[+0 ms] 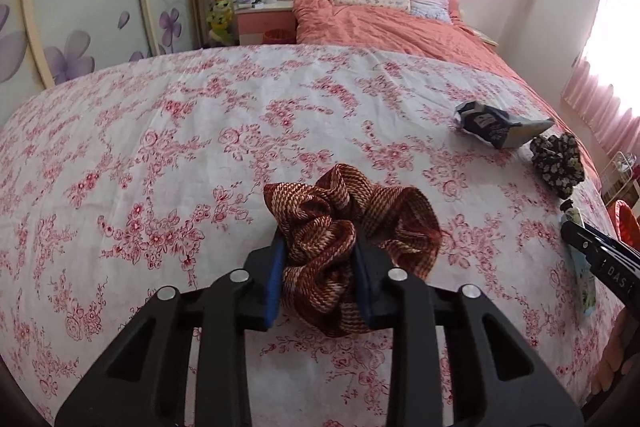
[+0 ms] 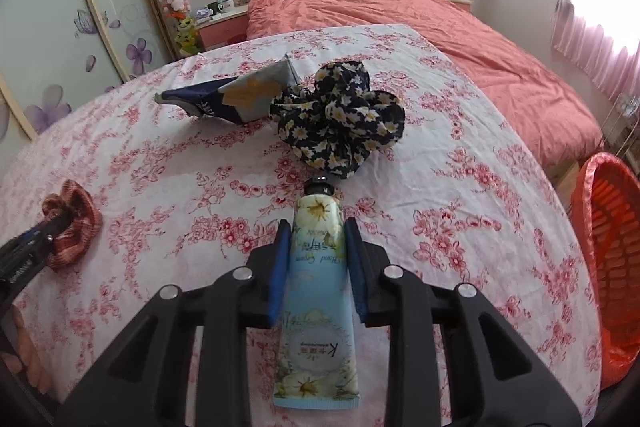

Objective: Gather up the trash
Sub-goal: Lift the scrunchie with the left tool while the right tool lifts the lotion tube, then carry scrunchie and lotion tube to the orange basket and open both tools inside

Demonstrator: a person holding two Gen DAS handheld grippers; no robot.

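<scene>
Hand-cream tube [image 2: 316,291]: lying between the right gripper [image 2: 314,263] pads, which are clamping it. Red scrunchie [image 1: 344,247]: sitting pinched in the left gripper [image 1: 320,275]. Orange bin [image 2: 608,267]: waiting right of the right gripper. Risk: slick tube slipping out mid-carry.

Daylight floods in through the pink curtains [image 1: 596,95] on the right side of both views, blowing that edge out to white glare. The room is evenly bright, with only soft, faint shadows on the floral bedspread [image 2: 460,187]. Both fisheye pictures bend the bed and walls strongly and darken to black at the corners. Focus is sharp, without motion blur.
</scene>
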